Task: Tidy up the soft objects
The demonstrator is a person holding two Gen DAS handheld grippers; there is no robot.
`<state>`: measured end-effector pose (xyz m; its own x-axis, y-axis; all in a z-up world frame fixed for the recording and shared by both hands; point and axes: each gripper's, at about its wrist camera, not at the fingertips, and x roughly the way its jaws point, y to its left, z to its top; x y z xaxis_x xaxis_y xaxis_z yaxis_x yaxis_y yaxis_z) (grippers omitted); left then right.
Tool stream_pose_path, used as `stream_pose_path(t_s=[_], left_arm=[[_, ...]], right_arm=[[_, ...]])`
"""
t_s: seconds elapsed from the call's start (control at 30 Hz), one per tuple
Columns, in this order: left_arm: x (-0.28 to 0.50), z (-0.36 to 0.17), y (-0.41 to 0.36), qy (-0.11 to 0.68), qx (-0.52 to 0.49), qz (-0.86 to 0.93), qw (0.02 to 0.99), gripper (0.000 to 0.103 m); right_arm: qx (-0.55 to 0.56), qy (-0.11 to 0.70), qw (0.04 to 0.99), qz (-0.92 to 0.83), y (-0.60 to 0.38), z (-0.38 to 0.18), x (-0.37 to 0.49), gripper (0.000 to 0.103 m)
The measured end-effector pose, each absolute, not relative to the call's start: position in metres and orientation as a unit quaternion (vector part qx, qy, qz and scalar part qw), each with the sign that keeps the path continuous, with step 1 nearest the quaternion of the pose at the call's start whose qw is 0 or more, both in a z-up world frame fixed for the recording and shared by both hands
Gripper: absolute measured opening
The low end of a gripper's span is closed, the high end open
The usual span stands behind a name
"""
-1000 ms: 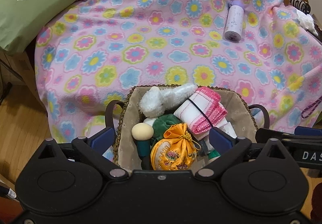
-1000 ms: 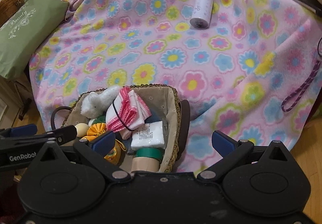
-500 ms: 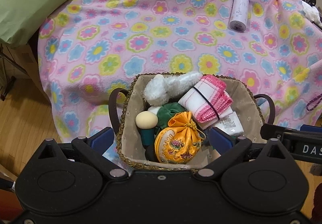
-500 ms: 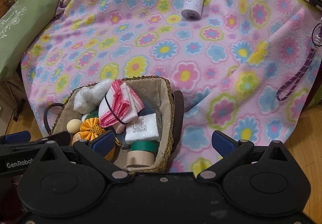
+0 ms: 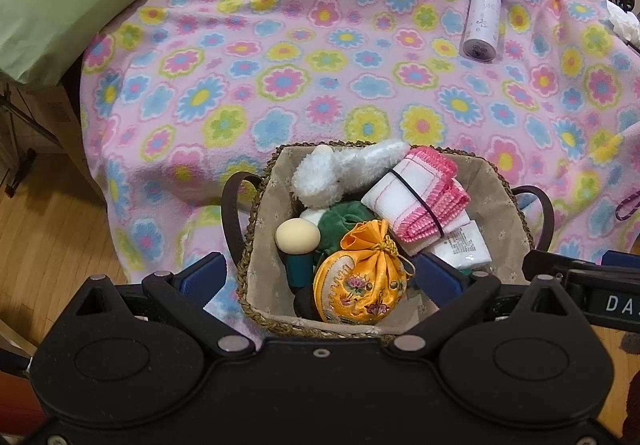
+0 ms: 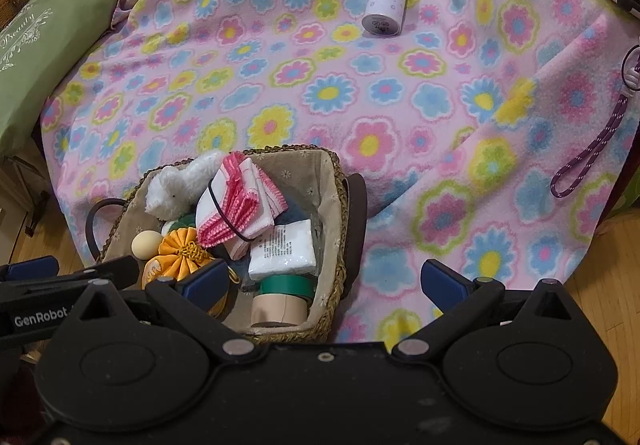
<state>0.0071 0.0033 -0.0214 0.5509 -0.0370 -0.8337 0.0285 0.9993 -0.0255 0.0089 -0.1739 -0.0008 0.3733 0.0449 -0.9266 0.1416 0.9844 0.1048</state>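
Green cushion (image 5: 68,1) cut off at left edge

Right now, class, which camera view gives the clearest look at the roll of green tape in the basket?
The right wrist view: the roll of green tape shows in the basket, beside a tan roll near the front wall. In the left wrist view only a green sliver peeks out behind the left tool's finger.

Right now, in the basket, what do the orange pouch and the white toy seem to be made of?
The orange pouch looks like satin or silk: it is glossy, with embroidered flowers and a gathered, corded neck. The white toy seems to be plush, a fuzzy matte pile. The basket looks like woven fibre, with a braided rim and a beige cloth lining.
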Motion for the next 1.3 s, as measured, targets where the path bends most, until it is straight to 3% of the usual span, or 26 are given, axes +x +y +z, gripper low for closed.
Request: stream_pose_path(t_s=[1.3], left_arm=[[0.0063, -0.0239, 0.0034, 0.474, -0.002, -0.015, 0.880, 0.098]], right_arm=[[0.086, 0.561, 0.823, -0.027, -0.1745, -0.0020, 0.0087, 0.103]])
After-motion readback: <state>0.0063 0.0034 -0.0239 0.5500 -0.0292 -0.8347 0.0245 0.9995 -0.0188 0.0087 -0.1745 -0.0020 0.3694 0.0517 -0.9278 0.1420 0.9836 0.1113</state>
